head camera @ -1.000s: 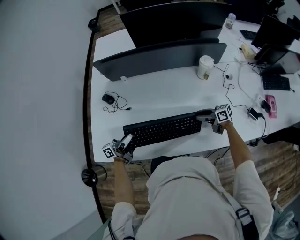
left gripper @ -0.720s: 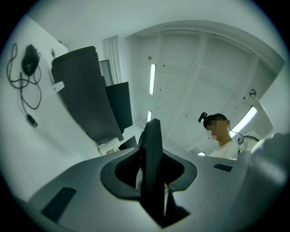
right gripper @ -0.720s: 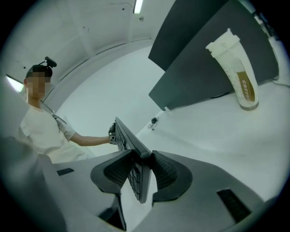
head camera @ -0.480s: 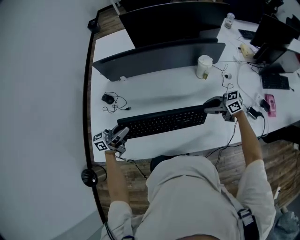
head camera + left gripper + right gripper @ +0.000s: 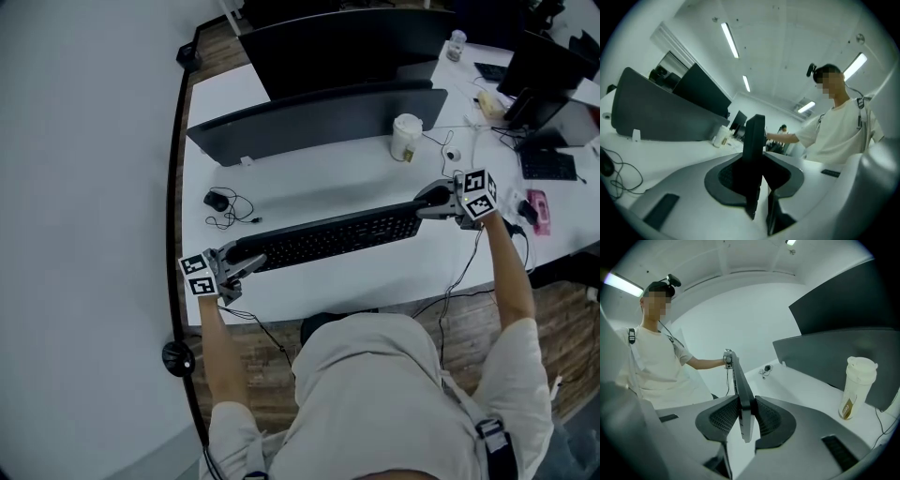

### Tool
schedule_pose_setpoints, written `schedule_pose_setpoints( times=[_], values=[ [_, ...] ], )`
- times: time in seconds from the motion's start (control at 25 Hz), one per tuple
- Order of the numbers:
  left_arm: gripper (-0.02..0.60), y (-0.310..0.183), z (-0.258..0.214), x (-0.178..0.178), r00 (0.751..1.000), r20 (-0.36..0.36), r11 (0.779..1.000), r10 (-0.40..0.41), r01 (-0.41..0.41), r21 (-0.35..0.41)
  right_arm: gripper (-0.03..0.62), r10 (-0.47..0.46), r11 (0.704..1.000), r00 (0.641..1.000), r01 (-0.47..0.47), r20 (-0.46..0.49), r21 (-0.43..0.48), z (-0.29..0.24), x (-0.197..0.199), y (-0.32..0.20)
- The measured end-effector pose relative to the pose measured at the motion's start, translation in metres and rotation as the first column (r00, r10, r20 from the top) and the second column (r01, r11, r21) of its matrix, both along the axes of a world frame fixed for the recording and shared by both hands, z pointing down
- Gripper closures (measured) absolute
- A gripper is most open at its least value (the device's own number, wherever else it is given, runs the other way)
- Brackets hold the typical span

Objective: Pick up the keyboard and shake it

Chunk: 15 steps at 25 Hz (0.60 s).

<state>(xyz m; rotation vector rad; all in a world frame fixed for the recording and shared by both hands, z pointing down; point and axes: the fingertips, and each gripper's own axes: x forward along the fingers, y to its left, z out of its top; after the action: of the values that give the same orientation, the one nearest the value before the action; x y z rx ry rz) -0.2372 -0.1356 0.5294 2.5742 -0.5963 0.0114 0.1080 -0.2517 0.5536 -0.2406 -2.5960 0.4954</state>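
Observation:
The black keyboard (image 5: pixel 328 239) hangs in the air above the white desk (image 5: pixel 309 192), tipped onto its long edge. My left gripper (image 5: pixel 246 265) is shut on its left end. At the right end my right gripper (image 5: pixel 427 202) has its jaws closing, and the pads press on the board. In the left gripper view the keyboard (image 5: pixel 754 145) stands edge-on between the pads of the left gripper (image 5: pixel 757 180). The right gripper view shows the same for the keyboard (image 5: pixel 739 385), clamped in the right gripper (image 5: pixel 746 417). A cable trails down from the keyboard's left end.
A wide curved monitor (image 5: pixel 319 117) stands behind the keyboard, with a lidded paper cup (image 5: pixel 406 136) at its right. A black mouse with a coiled cable (image 5: pixel 217 198) lies at the left. More monitors, cables and a pink item (image 5: pixel 542 210) crowd the right side.
The keyboard has come up off the desk and shifted back and right, tipping onto its edge. Both grippers rose with it and spread apart, and the right jaws narrowed onto its end.

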Motion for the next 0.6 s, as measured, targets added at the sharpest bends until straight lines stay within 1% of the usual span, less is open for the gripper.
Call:
schedule_pose_setpoints(
  times=[0.08,0.12,0.24,0.36,0.48,0.52,0.6],
  values=[
    [0.471,0.003,0.014,0.008,0.993,0.103,0.999,0.05,-0.049,-0.012,0.465,-0.008,1.0,1.0,0.008,-0.017,0.03,-0.002,0.0,-0.001],
    [0.471,0.003,0.018,0.01,0.99,0.131,0.998,0.058,-0.057,-0.013,0.464,-0.008,0.999,1.0,0.009,-0.028,0.044,-0.002,0.0,-0.002],
    [0.463,-0.003,0.022,0.01,0.983,0.179,0.999,0.036,-0.036,-0.005,0.465,-0.004,0.997,0.999,0.008,-0.046,0.08,-0.003,-0.001,-0.005],
    [0.457,-0.004,0.027,0.013,0.962,0.267,0.998,0.049,-0.056,0.018,0.462,0.002,0.989,0.997,0.009,-0.077,0.144,-0.002,-0.002,-0.008],
    [0.457,-0.006,0.03,0.014,0.93,0.363,0.996,0.064,-0.08,0.031,0.461,0.0,0.978,0.994,0.024,-0.113,0.209,-0.005,-0.002,-0.01],
    [0.457,-0.008,0.032,0.014,0.912,0.403,0.995,0.071,-0.091,0.031,0.461,-0.005,0.971,0.992,0.035,-0.128,0.235,-0.007,-0.003,-0.011],
    [0.457,-0.01,0.037,0.014,0.869,0.488,0.993,0.089,-0.117,0.027,0.461,-0.015,0.955,0.987,0.061,-0.159,0.29,-0.012,-0.003,-0.013]
  ],
)
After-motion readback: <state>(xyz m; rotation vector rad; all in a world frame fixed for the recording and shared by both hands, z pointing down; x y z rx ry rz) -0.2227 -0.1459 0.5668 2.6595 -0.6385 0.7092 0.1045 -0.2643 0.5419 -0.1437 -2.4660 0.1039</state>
